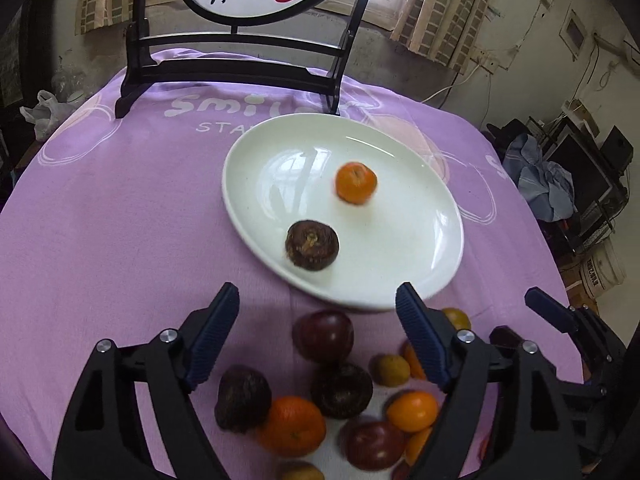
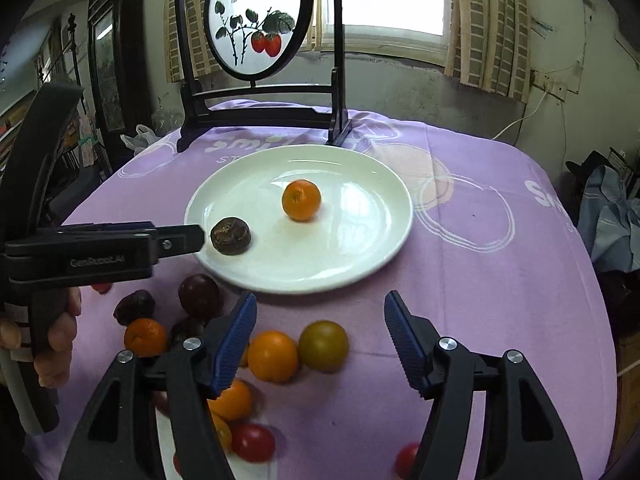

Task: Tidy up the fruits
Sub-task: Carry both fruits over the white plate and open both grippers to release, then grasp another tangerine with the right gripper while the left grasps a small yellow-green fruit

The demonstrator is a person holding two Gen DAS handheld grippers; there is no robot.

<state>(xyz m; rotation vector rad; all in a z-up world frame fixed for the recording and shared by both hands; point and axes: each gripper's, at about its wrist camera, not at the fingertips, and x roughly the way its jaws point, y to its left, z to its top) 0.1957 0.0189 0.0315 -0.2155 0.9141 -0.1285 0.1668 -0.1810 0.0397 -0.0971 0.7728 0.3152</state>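
Observation:
A white plate (image 1: 280, 168) (image 2: 340, 248) lies on the purple cloth with a small orange tangerine (image 1: 356, 183) (image 2: 301, 200) and a dark brown round fruit (image 1: 312, 245) (image 2: 231, 236) on it. My left gripper (image 1: 318, 296) is open just before the plate's near rim, with nothing between its pads. My right gripper (image 2: 322, 304) is open too and holds nothing. In front of the plate lies a loose pile of fruit: a dark red plum (image 1: 323, 334), oranges (image 1: 292, 426) (image 2: 273, 356), an olive-green fruit (image 2: 323, 345), brown fruits and red cherry tomatoes (image 2: 253, 442).
A round painted screen on a black stand (image 2: 260, 20) (image 1: 240, 68) rises behind the plate. A person's hand (image 2: 60, 332) holds the left gripper's handle at the left. The table (image 2: 540, 280) falls away at the right, where clothes and boxes are heaped.

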